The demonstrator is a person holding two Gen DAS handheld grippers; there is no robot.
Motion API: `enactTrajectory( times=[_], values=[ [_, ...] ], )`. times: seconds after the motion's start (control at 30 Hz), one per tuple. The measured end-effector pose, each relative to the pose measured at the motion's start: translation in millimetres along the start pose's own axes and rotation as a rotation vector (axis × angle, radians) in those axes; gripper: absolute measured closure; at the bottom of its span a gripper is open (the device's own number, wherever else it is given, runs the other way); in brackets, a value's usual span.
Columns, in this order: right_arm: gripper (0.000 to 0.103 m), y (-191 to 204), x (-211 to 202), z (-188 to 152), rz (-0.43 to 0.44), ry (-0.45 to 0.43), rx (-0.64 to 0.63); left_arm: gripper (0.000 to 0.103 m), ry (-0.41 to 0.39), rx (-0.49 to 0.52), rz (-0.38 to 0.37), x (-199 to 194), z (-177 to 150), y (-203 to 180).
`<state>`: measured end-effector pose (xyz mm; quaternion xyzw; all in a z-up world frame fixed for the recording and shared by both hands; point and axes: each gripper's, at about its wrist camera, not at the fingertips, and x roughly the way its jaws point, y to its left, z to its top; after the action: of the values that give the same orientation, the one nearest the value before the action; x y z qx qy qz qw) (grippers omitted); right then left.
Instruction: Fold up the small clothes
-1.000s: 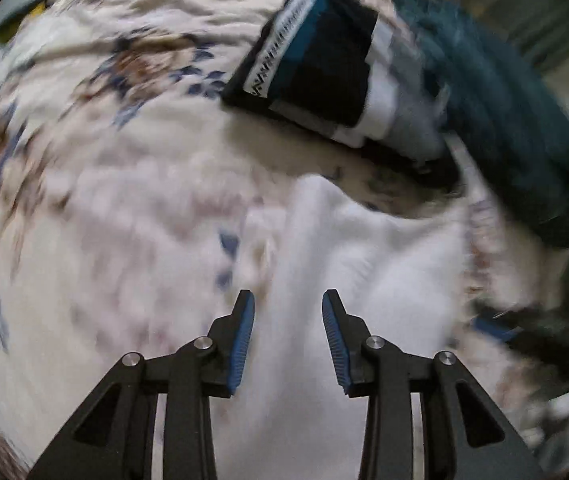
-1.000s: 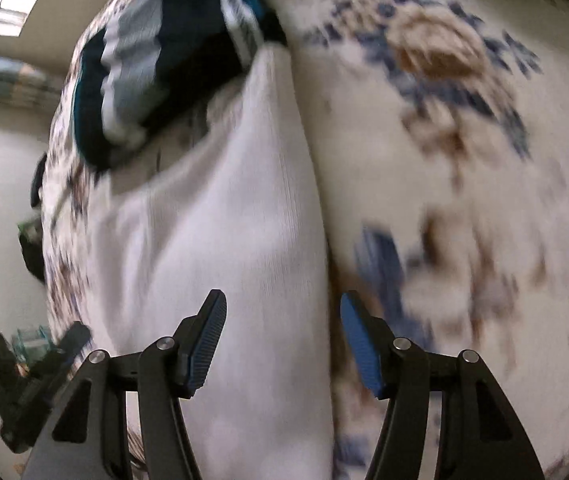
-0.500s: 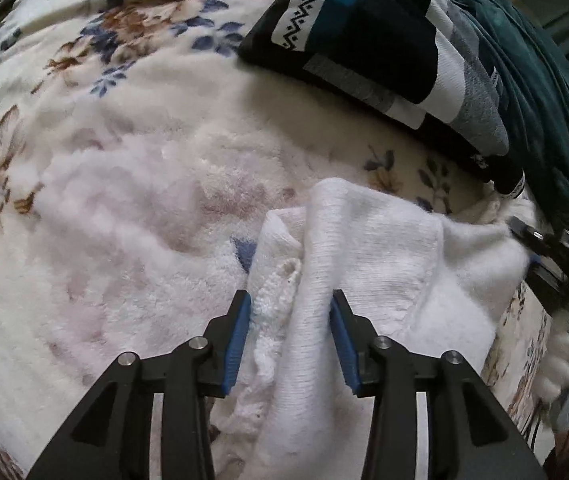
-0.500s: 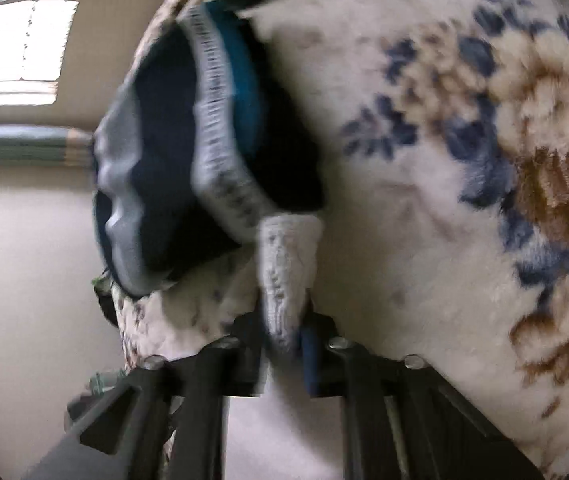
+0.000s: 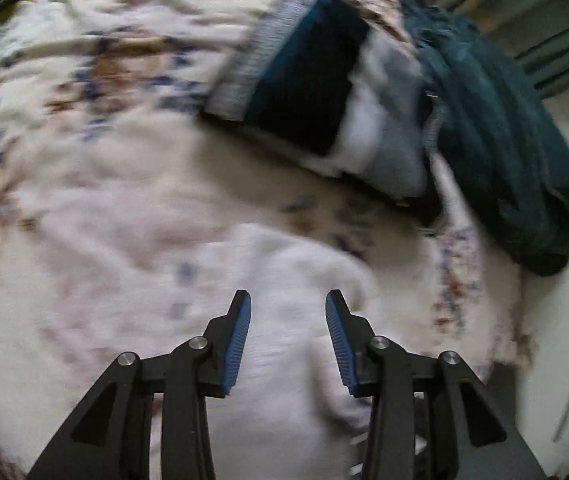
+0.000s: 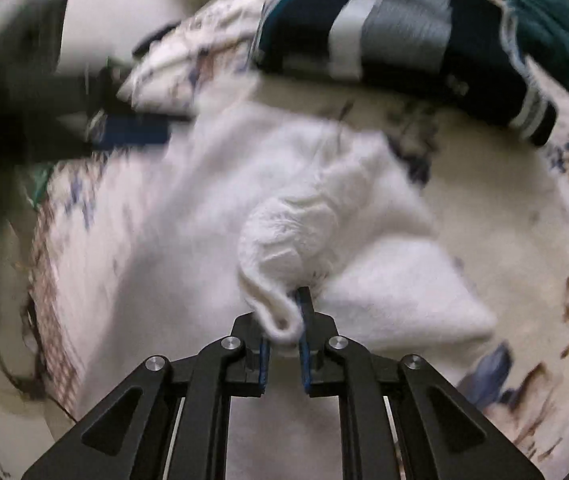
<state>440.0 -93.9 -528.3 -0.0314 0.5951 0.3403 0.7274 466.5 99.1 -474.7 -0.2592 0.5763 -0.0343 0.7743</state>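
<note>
Right gripper pinching bunched fluffy white knit garment, left gripper released, floral fleece blanket

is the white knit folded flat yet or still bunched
Still bunched: the white knit lies rumpled on the blanket, one edge pinched in the right tongs.

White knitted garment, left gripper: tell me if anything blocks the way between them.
Nothing visible does. The left gripper hangs with jaws apart directly over the white knitted garment on the floral blanket. The striped folded garment lies farther off, beyond it.
</note>
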Motion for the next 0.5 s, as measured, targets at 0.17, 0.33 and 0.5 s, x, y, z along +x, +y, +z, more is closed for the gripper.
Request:
enactTrajectory(
  times=[0.17, 0.33, 0.5],
  values=[
    [0.031, -10.5, -10.9, 10.7, 0.203, 0.029, 0.1, 0.067, 0.115, 0.094, 0.011, 56.2, -1.5, -32.6],
    [0.031, -45.4, -49.0, 7.9, 0.333, -0.018, 0.258, 0.067, 0.175, 0.18, 0.114, 77.4, -26.2, -28.3],
    [0.031, -77.7, -59.1, 11.6, 0.128, -0.091, 0.417, 0.067, 0.169, 0.149, 0.095, 64.6, -27.8, -15.8]
  ],
)
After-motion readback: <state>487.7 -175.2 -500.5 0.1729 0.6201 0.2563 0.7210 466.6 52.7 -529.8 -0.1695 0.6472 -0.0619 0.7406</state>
